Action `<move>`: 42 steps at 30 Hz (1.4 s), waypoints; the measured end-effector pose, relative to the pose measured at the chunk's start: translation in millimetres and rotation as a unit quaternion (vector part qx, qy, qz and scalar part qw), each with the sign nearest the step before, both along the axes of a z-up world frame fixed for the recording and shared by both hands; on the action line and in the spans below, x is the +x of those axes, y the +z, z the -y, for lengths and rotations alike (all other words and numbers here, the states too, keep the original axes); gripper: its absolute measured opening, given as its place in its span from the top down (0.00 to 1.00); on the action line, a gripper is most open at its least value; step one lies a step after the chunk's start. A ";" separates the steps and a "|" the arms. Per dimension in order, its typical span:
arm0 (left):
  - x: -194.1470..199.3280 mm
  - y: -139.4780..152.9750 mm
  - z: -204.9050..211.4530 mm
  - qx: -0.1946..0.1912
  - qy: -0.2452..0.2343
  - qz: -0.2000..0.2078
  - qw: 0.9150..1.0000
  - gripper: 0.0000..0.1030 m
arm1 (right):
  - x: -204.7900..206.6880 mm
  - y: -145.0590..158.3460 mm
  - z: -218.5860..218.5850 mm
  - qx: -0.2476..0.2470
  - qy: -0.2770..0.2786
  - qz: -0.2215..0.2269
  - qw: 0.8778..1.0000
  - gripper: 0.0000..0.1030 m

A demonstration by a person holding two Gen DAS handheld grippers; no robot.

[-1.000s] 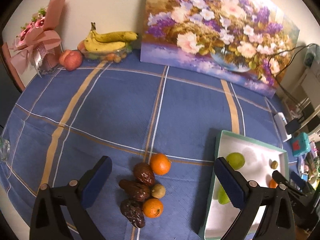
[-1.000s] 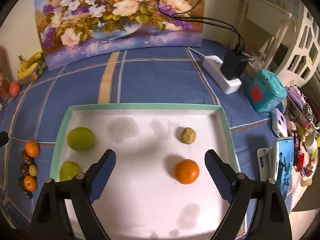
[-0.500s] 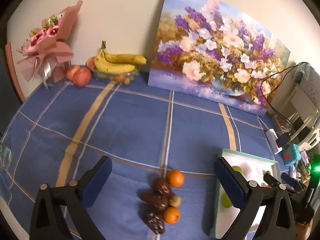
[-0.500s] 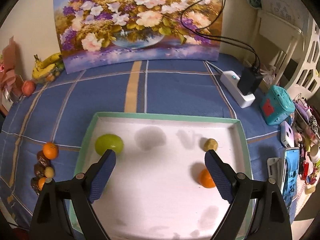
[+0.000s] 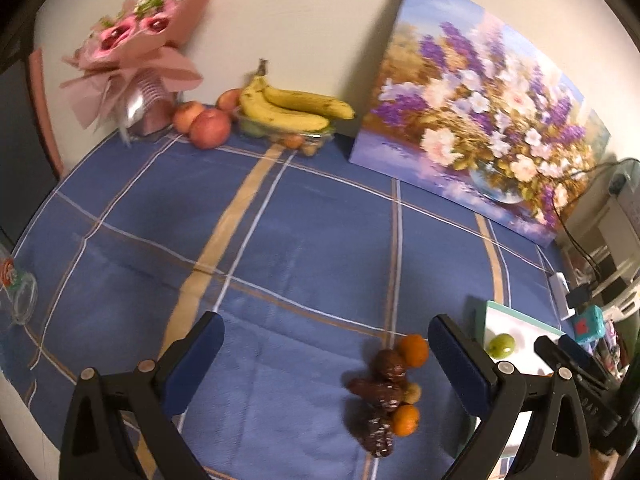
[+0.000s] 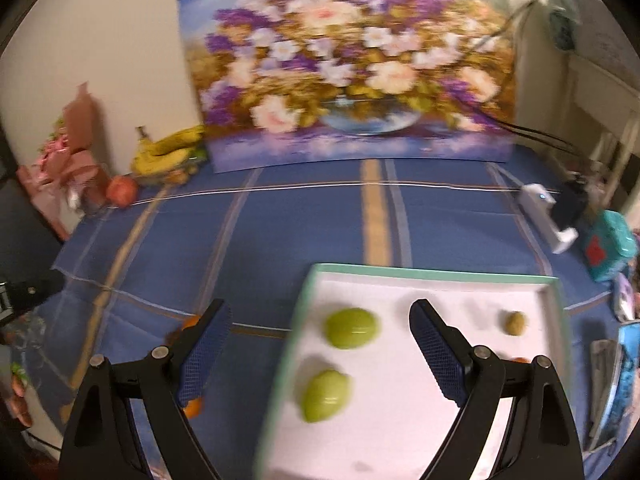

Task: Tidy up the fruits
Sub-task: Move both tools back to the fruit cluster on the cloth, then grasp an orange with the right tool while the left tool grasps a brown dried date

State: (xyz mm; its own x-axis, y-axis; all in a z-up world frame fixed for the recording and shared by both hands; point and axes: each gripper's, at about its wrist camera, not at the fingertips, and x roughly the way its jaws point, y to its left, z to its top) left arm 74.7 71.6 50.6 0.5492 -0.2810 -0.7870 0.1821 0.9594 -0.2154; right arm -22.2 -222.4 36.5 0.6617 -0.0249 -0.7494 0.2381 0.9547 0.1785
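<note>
A small pile of fruit lies on the blue cloth: two oranges, dark wrinkled fruits and a small tan one. My left gripper hangs open above the cloth, the pile just inside its right finger. A white tray with a green rim holds two green fruits, a small tan fruit and an orange mostly hidden behind a finger. My right gripper stands open over the tray's left edge, nothing between its fingers. The tray also shows at the left wrist view's right edge.
Bananas, apples and a pink bouquet stand along the back wall beside a flower painting. A power strip, a teal box and phones lie right of the tray. A glass jar sits at the far left.
Both grippers have pulled back and swung left. The fruit pile has shifted right in the left wrist view, and the tray has shifted right in the right wrist view. Both stay open.
</note>
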 end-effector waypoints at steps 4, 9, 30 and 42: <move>5.8 -5.5 -13.4 -0.011 0.009 -0.019 1.000 0.00 | 12.8 -3.2 -26.1 0.008 0.030 -0.011 0.999 0.12; 14.4 -24.7 -16.2 -0.010 0.009 -0.057 0.998 0.00 | 26.6 -17.6 -48.4 0.039 0.053 -0.036 0.997 0.13; 45.6 -102.7 -8.6 0.017 0.053 -0.176 0.983 0.01 | 75.8 -89.2 -77.0 0.131 0.061 -0.109 0.983 0.43; 49.8 -115.2 8.1 0.021 0.041 -0.191 0.980 0.01 | 83.1 -94.6 -79.5 0.130 0.060 -0.111 0.983 0.62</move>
State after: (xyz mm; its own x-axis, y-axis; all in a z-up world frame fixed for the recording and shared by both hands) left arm 124.5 63.5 -64.6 0.2316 -0.2116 -0.9495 0.0166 0.9768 -0.2136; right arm 60.9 -142.9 -58.2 0.4676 0.2558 -0.8461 0.1869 0.9070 0.3774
